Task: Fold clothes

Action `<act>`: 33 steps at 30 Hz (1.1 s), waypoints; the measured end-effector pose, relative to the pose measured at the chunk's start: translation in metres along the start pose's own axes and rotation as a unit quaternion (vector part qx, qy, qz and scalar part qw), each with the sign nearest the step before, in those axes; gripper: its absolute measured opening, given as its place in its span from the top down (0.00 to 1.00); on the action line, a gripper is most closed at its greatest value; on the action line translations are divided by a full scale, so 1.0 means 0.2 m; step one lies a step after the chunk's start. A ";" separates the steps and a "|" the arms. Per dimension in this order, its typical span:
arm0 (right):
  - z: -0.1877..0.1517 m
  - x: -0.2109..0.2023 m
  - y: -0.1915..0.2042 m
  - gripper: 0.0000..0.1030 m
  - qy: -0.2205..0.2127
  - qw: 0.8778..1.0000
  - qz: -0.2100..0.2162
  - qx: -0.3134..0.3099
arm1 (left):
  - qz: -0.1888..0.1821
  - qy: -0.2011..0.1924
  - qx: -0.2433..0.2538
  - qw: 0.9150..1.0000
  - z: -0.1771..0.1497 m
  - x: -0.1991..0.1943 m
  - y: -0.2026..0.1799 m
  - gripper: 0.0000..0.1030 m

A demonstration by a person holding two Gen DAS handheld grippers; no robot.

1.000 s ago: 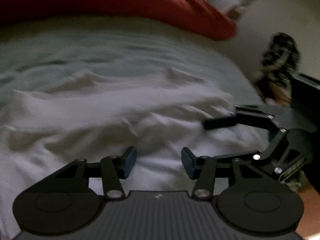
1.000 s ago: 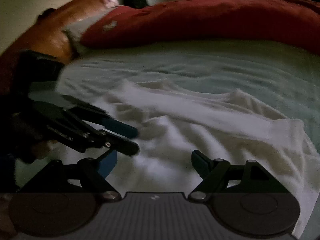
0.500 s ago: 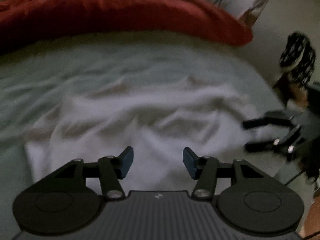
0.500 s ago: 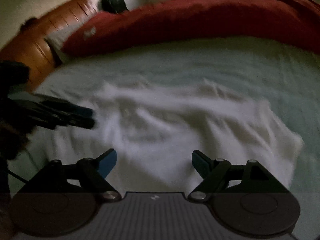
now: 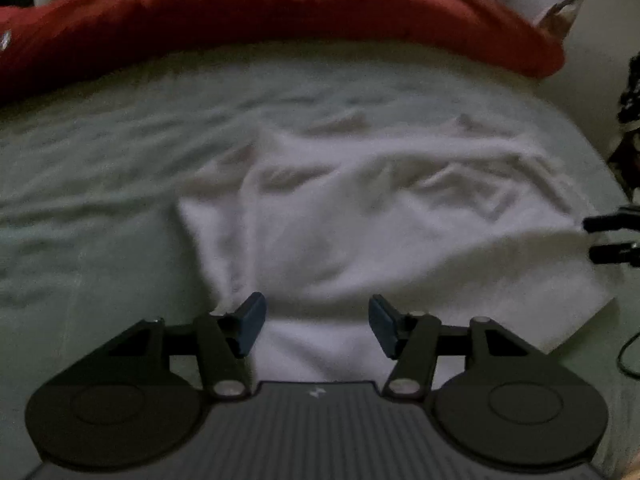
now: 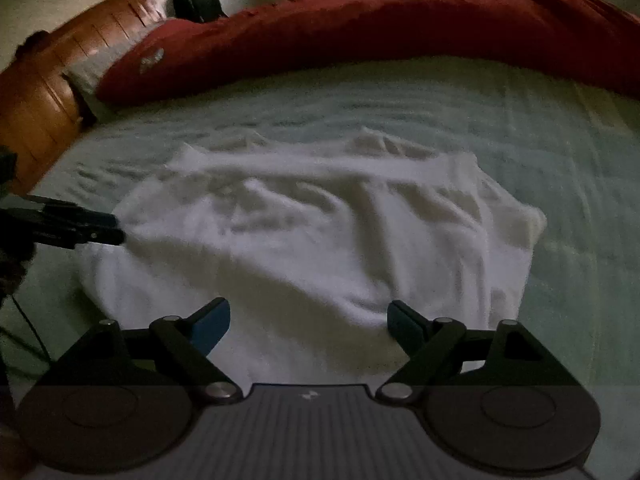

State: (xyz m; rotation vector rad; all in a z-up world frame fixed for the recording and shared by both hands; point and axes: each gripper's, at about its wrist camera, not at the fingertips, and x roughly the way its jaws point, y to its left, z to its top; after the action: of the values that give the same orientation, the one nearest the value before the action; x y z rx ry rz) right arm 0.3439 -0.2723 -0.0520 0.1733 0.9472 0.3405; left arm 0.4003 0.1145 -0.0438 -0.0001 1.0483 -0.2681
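Jaws of left gripper (image 5: 313, 326) spread, holding nothing, poised over near hem of white shirt (image 5: 360, 232). Jaws of right gripper (image 6: 308, 326) likewise spread and empty, above same hem. Shirt lying crumpled, mostly flat, in middle of bed (image 6: 560, 128) on pale green sheet (image 5: 80, 216). Red blanket (image 6: 400, 28) bunched along far edge. Wooden headboard (image 6: 44, 92) at far left in right wrist view.

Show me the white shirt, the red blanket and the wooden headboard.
white cotton shirt (image 6: 320, 240), right wrist view, middle of its rumpled body
long red blanket (image 5: 280, 12), left wrist view, its middle
brown wooden headboard (image 6: 48, 92), right wrist view, its panelled face
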 end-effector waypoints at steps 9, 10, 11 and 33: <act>-0.08 -0.13 0.07 0.13 -0.001 1.000 -0.013 -0.017 | -0.029 -0.025 0.088 0.995 -0.06 -0.13 -0.21 0.43; -0.07 -0.11 0.10 0.13 0.000 1.000 -0.004 -0.023 | -0.031 -0.023 0.094 0.995 -0.07 -0.11 -0.23 0.43; -0.07 -0.09 0.12 0.13 0.001 1.000 0.005 -0.028 | -0.029 -0.022 0.096 0.995 -0.09 -0.09 -0.25 0.43; -0.25 -0.06 0.15 0.12 0.043 0.996 -0.037 -0.070 | 0.040 0.014 0.126 0.991 -0.22 -0.09 -0.24 0.42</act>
State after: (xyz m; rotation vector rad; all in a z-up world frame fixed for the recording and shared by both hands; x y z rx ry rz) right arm 0.2899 -0.2482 -0.0630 -0.0048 1.0087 0.3476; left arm 0.3431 0.0773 -0.0450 0.2736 1.0332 -0.3276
